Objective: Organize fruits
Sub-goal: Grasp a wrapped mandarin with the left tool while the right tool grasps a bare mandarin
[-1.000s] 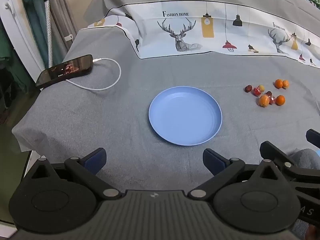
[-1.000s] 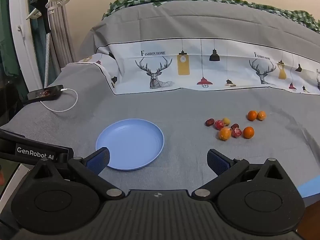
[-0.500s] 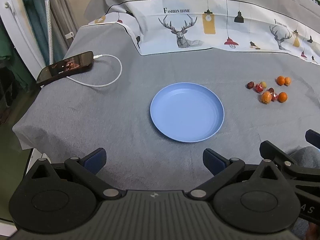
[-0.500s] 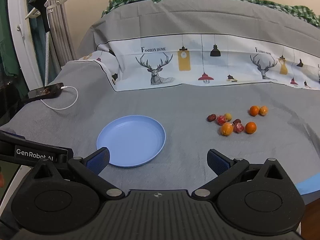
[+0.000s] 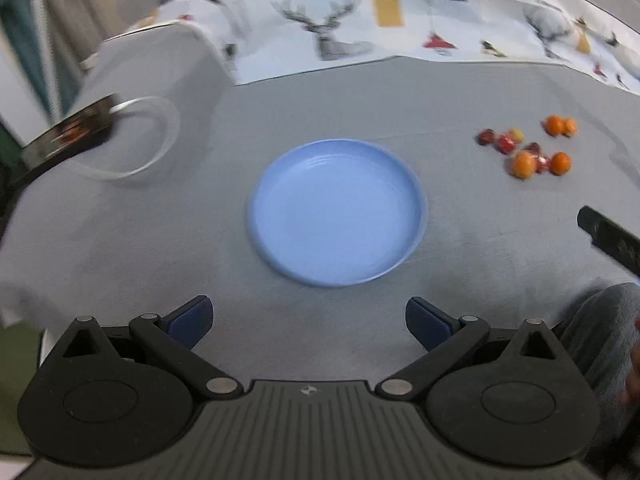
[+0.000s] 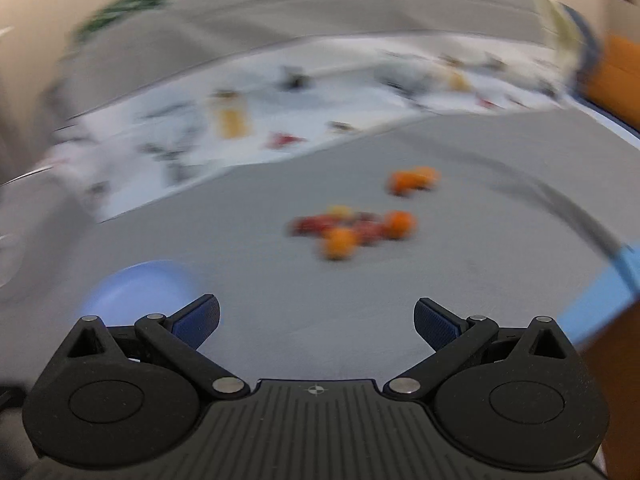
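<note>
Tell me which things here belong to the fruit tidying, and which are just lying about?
For the job:
small fruits
blue plate, nothing on it
left tongs and right tongs, both open

Lying about:
phone
white cable
deer-print cloth

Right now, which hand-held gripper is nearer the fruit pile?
Right. The right hand-held gripper faces the fruit pile; the left hand-held gripper faces the plate instead.

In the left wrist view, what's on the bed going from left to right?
phone → white charging cable → blue plate → cluster of small red and orange fruits
</note>
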Demonstrator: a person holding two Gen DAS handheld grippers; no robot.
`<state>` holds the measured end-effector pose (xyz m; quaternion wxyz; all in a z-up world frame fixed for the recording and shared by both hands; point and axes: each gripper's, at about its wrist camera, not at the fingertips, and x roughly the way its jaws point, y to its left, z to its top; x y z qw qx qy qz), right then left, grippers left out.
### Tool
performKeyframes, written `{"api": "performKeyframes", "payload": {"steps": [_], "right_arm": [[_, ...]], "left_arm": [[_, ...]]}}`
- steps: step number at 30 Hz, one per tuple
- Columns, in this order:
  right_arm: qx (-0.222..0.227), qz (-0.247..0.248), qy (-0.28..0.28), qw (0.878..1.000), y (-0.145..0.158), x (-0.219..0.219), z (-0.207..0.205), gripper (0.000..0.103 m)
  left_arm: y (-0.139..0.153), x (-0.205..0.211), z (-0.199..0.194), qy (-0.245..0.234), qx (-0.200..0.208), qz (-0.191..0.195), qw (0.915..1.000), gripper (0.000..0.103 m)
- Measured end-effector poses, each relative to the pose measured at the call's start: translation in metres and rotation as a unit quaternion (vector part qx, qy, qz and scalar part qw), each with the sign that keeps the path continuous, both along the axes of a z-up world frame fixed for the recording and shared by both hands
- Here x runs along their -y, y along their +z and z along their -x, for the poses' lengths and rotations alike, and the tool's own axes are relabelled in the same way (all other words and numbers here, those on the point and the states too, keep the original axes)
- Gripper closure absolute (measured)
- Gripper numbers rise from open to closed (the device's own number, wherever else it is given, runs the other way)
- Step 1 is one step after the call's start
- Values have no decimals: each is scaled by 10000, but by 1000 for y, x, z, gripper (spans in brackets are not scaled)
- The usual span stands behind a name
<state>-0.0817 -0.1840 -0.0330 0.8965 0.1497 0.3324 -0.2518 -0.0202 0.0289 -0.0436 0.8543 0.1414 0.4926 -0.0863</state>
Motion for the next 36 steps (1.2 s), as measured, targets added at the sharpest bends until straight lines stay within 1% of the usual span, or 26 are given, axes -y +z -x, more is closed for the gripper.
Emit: {"api": "performKeyframes", "payload": {"steps": [4,5,7,8,9,11,13,16,18,19,21,22,24,26,28,29,31,32,33,34,35,36], "right_arm": [[-300,120,-493,9983,-22,54,-31,0],[-521,86,-505,9973,-30,66,-43,1],[-781,57,-443,9959,-48,95,-65,0],[-1024,36,-390,9940,-61,107,-79,0],[-1171,77,-314,9926,-73,117,-91,1],[-1430,-44,-277,9893,-97,133,-114,1],[-1396,-158,-263,9897,-113,141,-133,1],[-1373,34,-279,9901,-130,141,-151,1],[-1033,177,-289,9941,-138,141,-152,1],[-908,293,-186,9953,-142,142,-151,1],[-837,361,-52,9958,-139,146,-150,1],[-820,349,-98,9960,-138,150,-149,1],[-768,388,-398,9955,-135,157,-142,10],[-677,460,-679,9943,-129,162,-134,40],[-647,506,-847,9930,-132,167,-131,50],[-617,463,-930,9927,-133,170,-130,52],[-571,400,-1046,9921,-135,173,-128,53],[-579,411,-1049,9919,-136,172,-129,53],[-599,459,-1049,9916,-137,172,-130,53],[-603,488,-1045,9915,-137,172,-130,53],[-599,495,-1048,9915,-137,173,-131,53],[-590,498,-1040,9916,-137,174,-132,52]], "left_arm": [[-12,48,-25,-433,-68,128,9990,0],[-18,63,-32,-562,-62,130,9983,0],[-30,91,-45,-798,-27,178,9966,0],[-37,104,-52,-852,-83,133,9962,0],[-45,117,-60,-911,-197,106,9956,0],[-57,137,-69,-965,-361,103,9946,0],[-67,150,-78,-970,-454,104,9942,0],[-80,167,-86,-1064,-504,66,9930,0],[-88,181,-94,-1171,-518,27,9918,0],[-92,189,-96,-1235,-508,17,9910,0],[-103,209,-102,-1403,-432,8,9892,0],[-108,218,-104,-1487,-397,5,9881,0],[-118,237,-111,-1669,-360,12,9853,0],[-127,254,-118,-1860,-340,64,9819,1],[-134,270,-125,-2057,-325,113,9780,1],[-136,275,-129,-2122,-307,134,9766,2],[-138,284,-135,-2190,-329,257,9748,10],[-138,288,-138,-2244,-386,331,9732,19],[-139,290,-141,-2298,-462,387,9714,36],[-142,294,-143,-2353,-495,404,9698,47],[-144,297,-145,-2404,-531,369,9685,62],[-147,299,-146,-2437,-540,327,9678,62]]}}
